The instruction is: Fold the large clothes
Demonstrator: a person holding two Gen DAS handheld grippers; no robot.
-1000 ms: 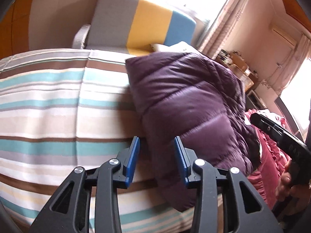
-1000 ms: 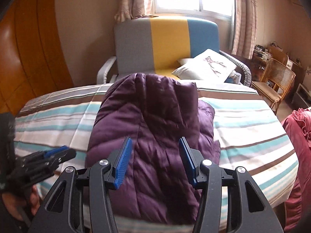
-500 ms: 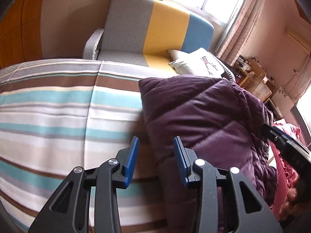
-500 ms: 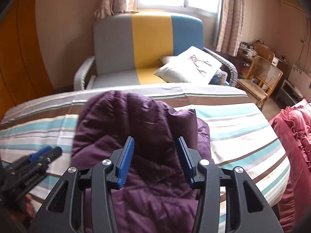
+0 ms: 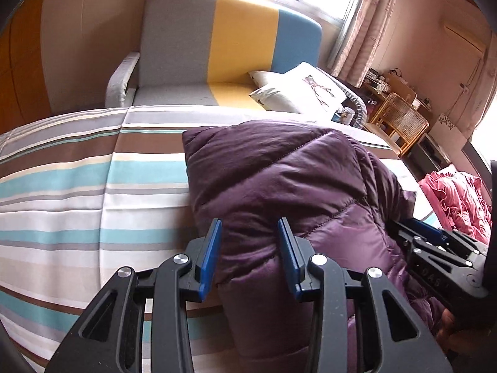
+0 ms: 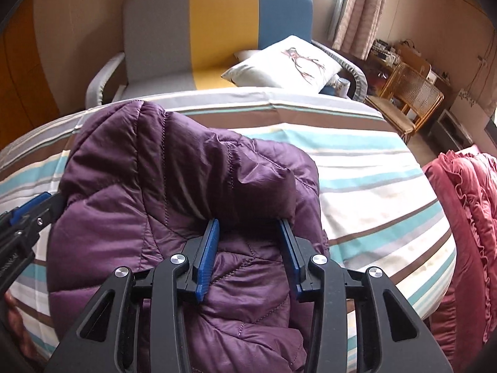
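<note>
While both grippers' fingers pinch its near edge, the purple jacket lies lengthwise toward the sofa.

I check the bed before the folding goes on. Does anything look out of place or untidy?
Nothing is spilled or damaged. The purple puffer jacket lies bunched and uneven on the striped bed cover, not yet a flat fold. A pink ruffled blanket lies crumpled at the bed's side. The white cushion leans askew on the sofa.
</note>
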